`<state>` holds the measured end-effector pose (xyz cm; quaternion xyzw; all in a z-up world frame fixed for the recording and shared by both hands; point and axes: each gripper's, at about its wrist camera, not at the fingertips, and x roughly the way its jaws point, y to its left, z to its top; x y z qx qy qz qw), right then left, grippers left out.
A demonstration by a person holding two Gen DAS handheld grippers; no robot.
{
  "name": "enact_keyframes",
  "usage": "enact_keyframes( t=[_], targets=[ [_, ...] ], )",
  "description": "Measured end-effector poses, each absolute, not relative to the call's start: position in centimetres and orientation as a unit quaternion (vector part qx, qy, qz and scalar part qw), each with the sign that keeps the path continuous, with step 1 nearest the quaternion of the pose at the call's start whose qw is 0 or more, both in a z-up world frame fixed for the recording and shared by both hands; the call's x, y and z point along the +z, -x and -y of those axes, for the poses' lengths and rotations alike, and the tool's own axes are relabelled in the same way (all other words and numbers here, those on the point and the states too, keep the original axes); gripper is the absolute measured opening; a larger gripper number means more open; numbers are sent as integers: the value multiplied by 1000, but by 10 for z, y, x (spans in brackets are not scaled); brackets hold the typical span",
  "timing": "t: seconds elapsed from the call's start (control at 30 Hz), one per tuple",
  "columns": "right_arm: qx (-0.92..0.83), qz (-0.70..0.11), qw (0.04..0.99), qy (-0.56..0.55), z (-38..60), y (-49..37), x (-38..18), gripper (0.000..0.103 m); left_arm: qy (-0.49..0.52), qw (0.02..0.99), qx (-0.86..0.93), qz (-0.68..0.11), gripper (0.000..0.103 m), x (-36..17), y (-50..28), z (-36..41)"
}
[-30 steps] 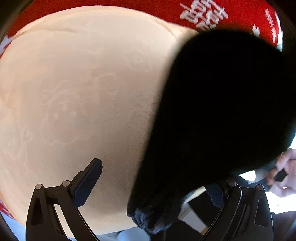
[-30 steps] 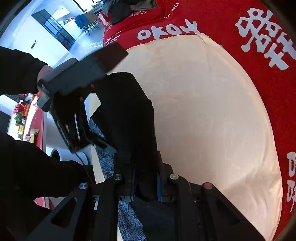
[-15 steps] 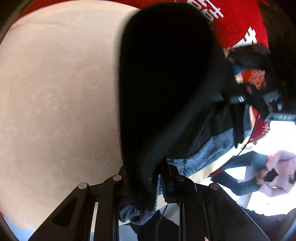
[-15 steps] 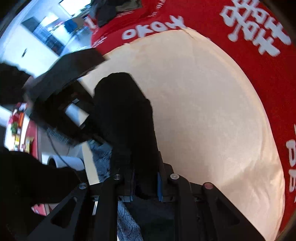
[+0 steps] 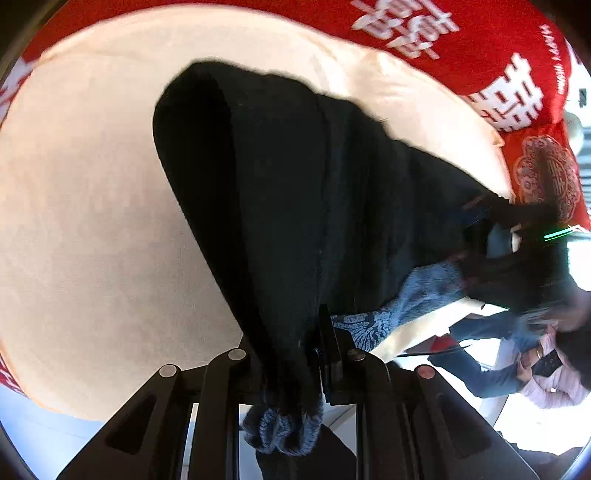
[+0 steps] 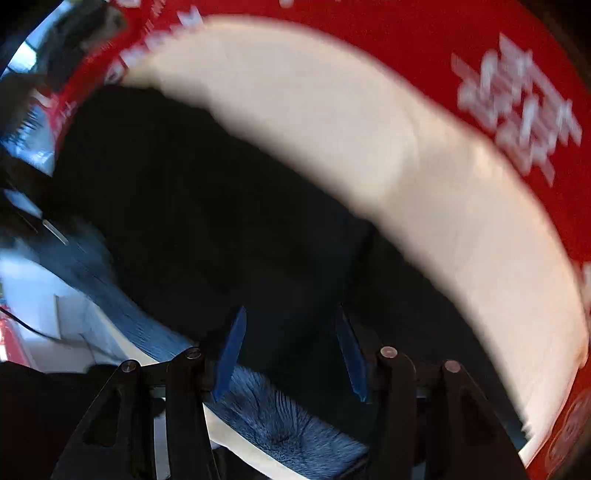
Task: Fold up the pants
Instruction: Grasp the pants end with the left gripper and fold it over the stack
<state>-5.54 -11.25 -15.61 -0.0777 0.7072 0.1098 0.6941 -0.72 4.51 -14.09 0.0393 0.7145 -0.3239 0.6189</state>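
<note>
Looked like a data-collection room or office, not a home: worktable draped in a red cloth (image 5: 491,33) with white printed characters, cream mat (image 5: 92,221) on top, a seated person (image 5: 532,373) with a phone beside it, bright windows behind.

Left gripper (image 5: 291,354): black linkage, silver rivets; right gripper (image 6: 291,354): blue pads.

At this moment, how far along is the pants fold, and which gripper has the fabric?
Early stage. Done: the black fleece-lined pants lie bunched on the cream cloth, no flat fold visible. In hand: the left gripper is shut on a pants edge, its blue lining showing. The right gripper is opening, fabric between its apart blue pads. Left: spreading flat and every fold.
</note>
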Motion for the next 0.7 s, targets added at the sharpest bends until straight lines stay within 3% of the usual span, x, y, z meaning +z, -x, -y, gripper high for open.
enact_keyframes(
  t=[0.13, 0.37, 0.7],
  targets=[
    [101, -663, 731, 124, 100, 66, -154, 59, -59, 620, -352, -699, 19, -110, 16, -20],
    [44, -638, 768, -17, 182, 98, -88, 63, -110, 644, -363, -665, 18, -68, 37, 38],
    [28, -609, 791, -46, 239, 160, -50, 64, -155, 653, -385, -634, 18, -17, 70, 94]
  ],
)
